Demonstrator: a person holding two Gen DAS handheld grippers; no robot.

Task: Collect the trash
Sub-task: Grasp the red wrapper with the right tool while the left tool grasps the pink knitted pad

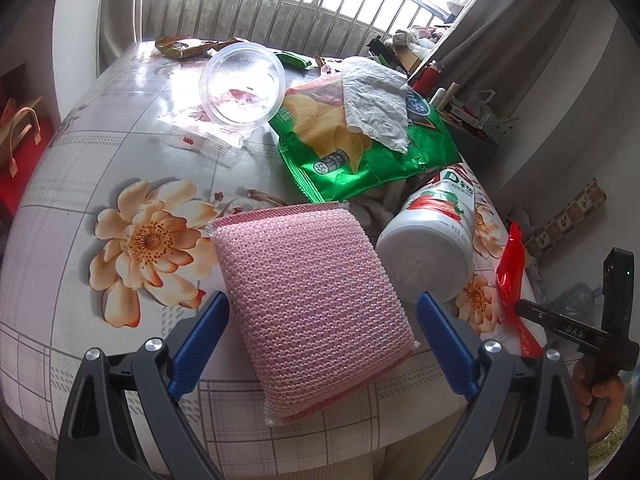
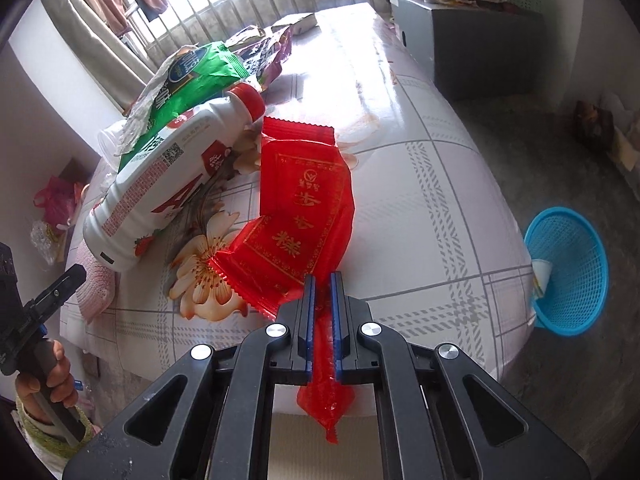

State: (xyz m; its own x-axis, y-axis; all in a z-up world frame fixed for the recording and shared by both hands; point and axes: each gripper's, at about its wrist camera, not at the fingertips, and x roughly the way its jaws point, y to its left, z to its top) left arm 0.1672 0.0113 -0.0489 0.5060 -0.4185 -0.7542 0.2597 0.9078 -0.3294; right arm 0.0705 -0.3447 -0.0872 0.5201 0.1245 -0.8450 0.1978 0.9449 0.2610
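Note:
My right gripper (image 2: pixel 323 280) is shut on a red snack wrapper (image 2: pixel 304 200) that lies on the floral table; the wrapper also shows in the left wrist view (image 1: pixel 510 276). My left gripper (image 1: pixel 322 308) is open, its blue fingers either side of a pink scrub sponge (image 1: pixel 312 300) at the table's near edge. A white bottle (image 1: pixel 432 232) lies on its side right of the sponge, also in the right wrist view (image 2: pixel 168 176). A green chip bag (image 1: pixel 360 144) with a crumpled tissue (image 1: pixel 376 96) lies beyond. A clear plastic bowl (image 1: pixel 242 84) sits behind.
A blue mesh basket (image 2: pixel 572 272) stands on the floor right of the table (image 2: pixel 420 200), with a white cup inside. More wrappers (image 1: pixel 184 46) lie at the far table edge. A grey box (image 2: pixel 472 40) with clutter stands at the far right.

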